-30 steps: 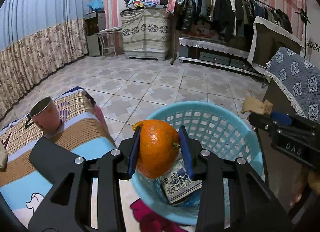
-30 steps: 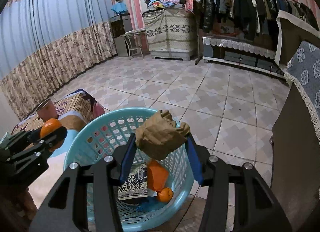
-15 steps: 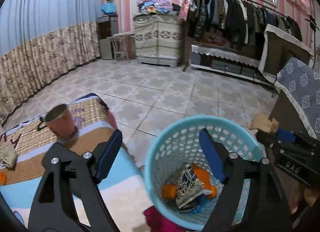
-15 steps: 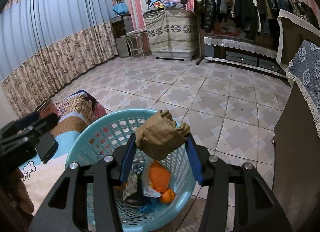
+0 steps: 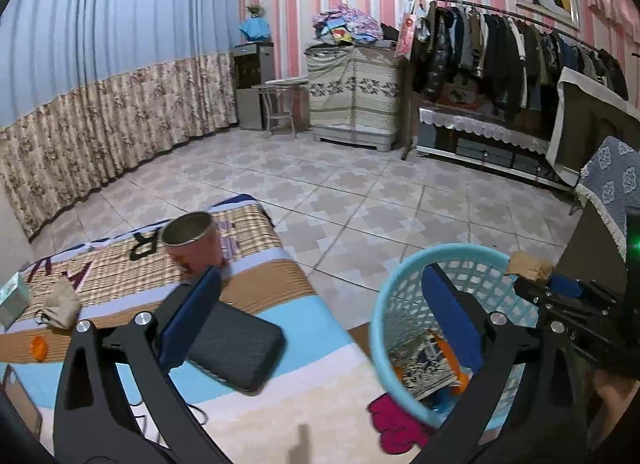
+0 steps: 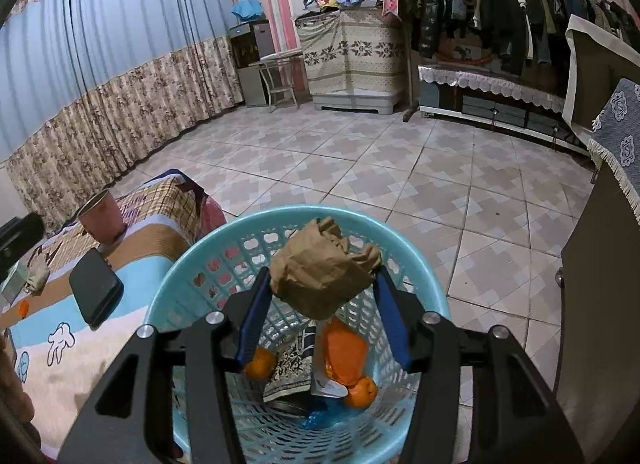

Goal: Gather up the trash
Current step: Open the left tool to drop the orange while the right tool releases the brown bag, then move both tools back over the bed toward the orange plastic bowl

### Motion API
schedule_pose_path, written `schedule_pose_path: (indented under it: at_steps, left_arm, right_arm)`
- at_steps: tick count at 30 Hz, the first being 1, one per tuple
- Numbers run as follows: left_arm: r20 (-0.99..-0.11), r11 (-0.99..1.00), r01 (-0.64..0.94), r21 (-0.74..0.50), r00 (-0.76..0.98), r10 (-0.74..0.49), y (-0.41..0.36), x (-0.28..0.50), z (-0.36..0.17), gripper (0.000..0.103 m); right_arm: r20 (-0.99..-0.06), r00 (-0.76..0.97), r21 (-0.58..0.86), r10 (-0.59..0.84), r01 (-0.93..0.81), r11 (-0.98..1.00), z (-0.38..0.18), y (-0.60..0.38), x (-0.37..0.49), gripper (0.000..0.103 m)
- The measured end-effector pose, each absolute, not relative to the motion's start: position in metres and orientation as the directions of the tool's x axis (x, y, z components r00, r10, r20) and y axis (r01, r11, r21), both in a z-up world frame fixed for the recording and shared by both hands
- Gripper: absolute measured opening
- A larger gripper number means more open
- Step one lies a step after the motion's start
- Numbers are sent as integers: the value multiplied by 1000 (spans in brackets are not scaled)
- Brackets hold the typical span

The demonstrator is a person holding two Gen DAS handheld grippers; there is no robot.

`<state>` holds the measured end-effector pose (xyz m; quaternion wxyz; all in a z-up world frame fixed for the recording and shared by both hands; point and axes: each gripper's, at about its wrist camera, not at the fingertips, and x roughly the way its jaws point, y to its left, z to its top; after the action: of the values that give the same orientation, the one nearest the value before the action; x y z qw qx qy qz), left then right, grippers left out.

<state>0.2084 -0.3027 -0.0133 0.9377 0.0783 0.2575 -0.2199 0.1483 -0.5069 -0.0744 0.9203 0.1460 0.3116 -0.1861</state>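
A: Looking along the left gripper [image 5: 320, 316] first. Opening at this moment, jaws spreading wide, gripping nothing between the blue pads [image 5: 188, 320]. Hovering over the near edge of the striped blanket [image 5: 312, 340], with the black case [image 5: 236, 348] lying just past the left pad at about eight o'clock in the left wrist view.

B: Turning to the right gripper [image 6: 320, 316]. Jaws opening slightly, yet pinching the crumpled brown paper [image 6: 320, 276] between both pads, directly above the turquoise basket [image 6: 424, 272] at six o'clock in the right wrist view.

A: Checking the basket's contents from that view. Lying at the bottom: an orange [image 6: 362, 392] at about five o'clock, a second orange [image 6: 260, 364] partly hidden behind the left pad, an orange wrapper [image 6: 344, 348] and a printed packet [image 6: 288, 368] between them.

B: Scanning the blanket for remaining trash. Sitting at nine o'clock in the left wrist view: a crumpled brown wad [image 5: 60, 306], a small orange scrap [image 5: 39, 346] just below it, and a pale box [image 5: 14, 298] at the frame's edge.

A: Noting the pink metal cup [image 5: 194, 242] standing upright beyond the case, at about ten o'clock.

B: Confirming the basket standing on the tiled floor [image 5: 360, 199], just beside the blanket's right edge.
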Motion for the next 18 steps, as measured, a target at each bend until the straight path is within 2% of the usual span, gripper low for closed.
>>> schedule_pose_path:
  at_steps: [2, 3, 4, 8, 10, 18]
  left_arm:
    - [-516, 894, 446, 34, 774, -366, -295, 208, -12, 97]
    - [-514, 896, 442, 36, 777, -363, -292, 209, -10, 97]
    - [-512, 898, 438, 40, 781, -358, -289, 209, -9, 97]
    - [-504, 907, 421, 35, 791, -348, -273, 212, 0, 97]
    - [-496, 911, 410, 31, 798, -343, -265, 211, 3, 97]
    - [-481, 926, 377, 33, 818, -316, -233, 209, 7, 97]
  right_arm:
    - [-625, 740, 154, -250, 430, 889, -74, -504, 152, 59]
    - [-620, 742, 150, -256, 432, 889, -73, -504, 152, 73]
    - [-611, 744, 143, -270, 440, 887, -72, -502, 152, 82]
    - [-609, 736, 140, -294, 464, 874, -68, -501, 157, 88]
    - [-614, 737, 152, -282, 461, 874, -69, -498, 158, 95]
    - [-609, 735, 133, -297, 464, 876, -68, -471, 158, 96]
